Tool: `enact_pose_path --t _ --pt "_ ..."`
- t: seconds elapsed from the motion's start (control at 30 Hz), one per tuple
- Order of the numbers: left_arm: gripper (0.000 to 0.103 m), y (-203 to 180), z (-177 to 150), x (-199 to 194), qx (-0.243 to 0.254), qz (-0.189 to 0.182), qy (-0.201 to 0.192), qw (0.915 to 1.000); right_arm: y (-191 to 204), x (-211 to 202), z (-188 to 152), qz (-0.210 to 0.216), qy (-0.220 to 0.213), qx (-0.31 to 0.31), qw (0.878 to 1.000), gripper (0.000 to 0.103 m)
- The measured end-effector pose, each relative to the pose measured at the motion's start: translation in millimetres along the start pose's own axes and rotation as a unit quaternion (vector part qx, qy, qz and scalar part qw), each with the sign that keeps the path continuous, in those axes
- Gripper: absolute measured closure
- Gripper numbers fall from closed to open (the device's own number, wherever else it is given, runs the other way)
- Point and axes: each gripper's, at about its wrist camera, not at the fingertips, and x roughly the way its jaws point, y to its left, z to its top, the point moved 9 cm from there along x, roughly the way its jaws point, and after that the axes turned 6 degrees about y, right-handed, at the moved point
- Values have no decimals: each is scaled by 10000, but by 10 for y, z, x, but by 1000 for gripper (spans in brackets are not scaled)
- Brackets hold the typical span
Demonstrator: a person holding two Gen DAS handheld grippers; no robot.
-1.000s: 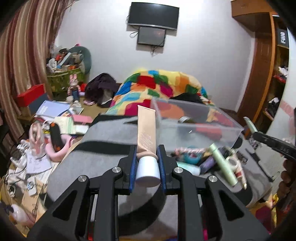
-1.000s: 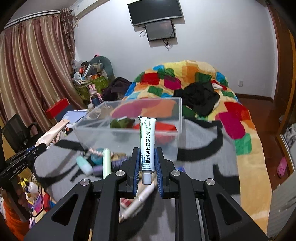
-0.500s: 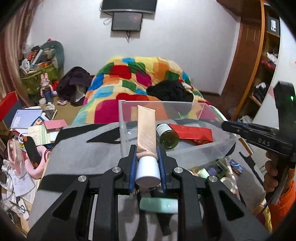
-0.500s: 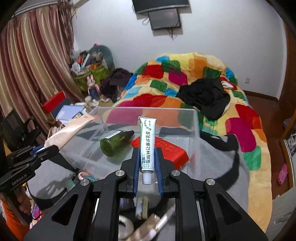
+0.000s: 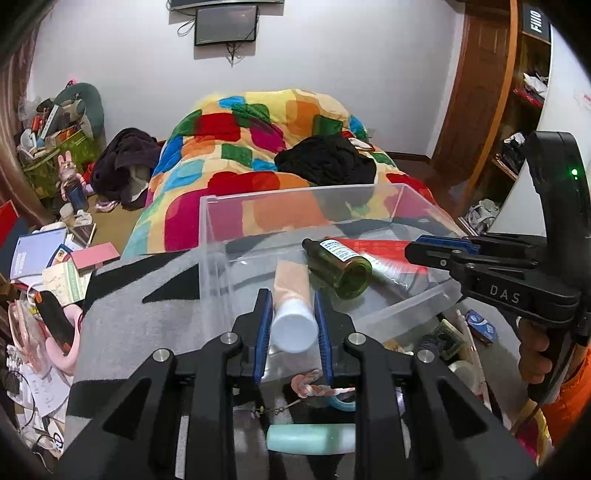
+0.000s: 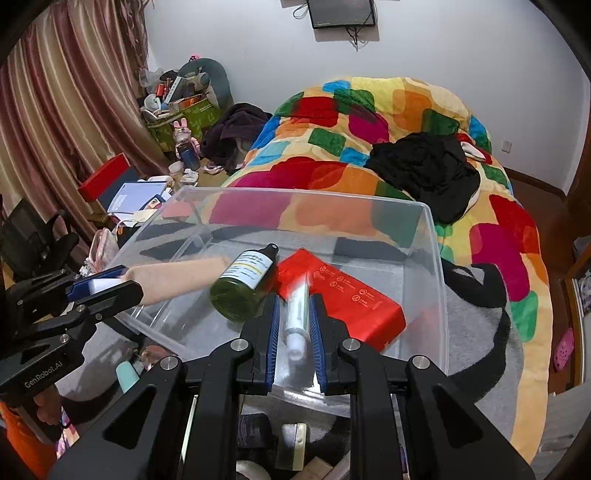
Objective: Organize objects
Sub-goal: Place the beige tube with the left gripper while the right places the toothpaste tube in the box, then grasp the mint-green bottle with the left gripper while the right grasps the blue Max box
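Both tubes are pinched near their caps so their long bodies reach over the clear bin (image 6: 430,236): the left gripper (image 5: 293,325) clamps the peach tube (image 5: 290,284), the right gripper (image 6: 293,328) the white tube (image 6: 297,314), beside the green bottle (image 6: 242,284) and red pack (image 6: 354,299).

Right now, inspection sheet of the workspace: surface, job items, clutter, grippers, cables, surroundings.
Surface: grey and black blanket on the bed.
Job's things: clear bin holds green bottle lying down and red pack.
Clutter: loose tubes, mint tube in front of the bin.
Grippers: left gripper shut on peach tube; right gripper shut on white tube; both over the bin.
Cables: dangling under wall screen.
Surroundings: patchwork duvet, curtain, floor mess.
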Motion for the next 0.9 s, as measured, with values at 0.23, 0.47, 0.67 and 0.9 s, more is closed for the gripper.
enact_pose_path --t 0.23,0.47,0.67,0.9 --pt "72 -81 17 -298 145 23 -342 9993 13 -373 -42 -16 -419 -64 9991 79" --pt "40 -89 -171 -473 199 47 -462 9987 -110 -637 -283 -158 -623 -72 9979 71" --pt "20 -116 -477 -402 242 -33 -175 9995 -368 -627 -607 -334 -452 117 9984 60" --pt "11 -181 -832 -244 297 -99 215 9993 -599 -405 -1007 -488 16 201 9986 59"
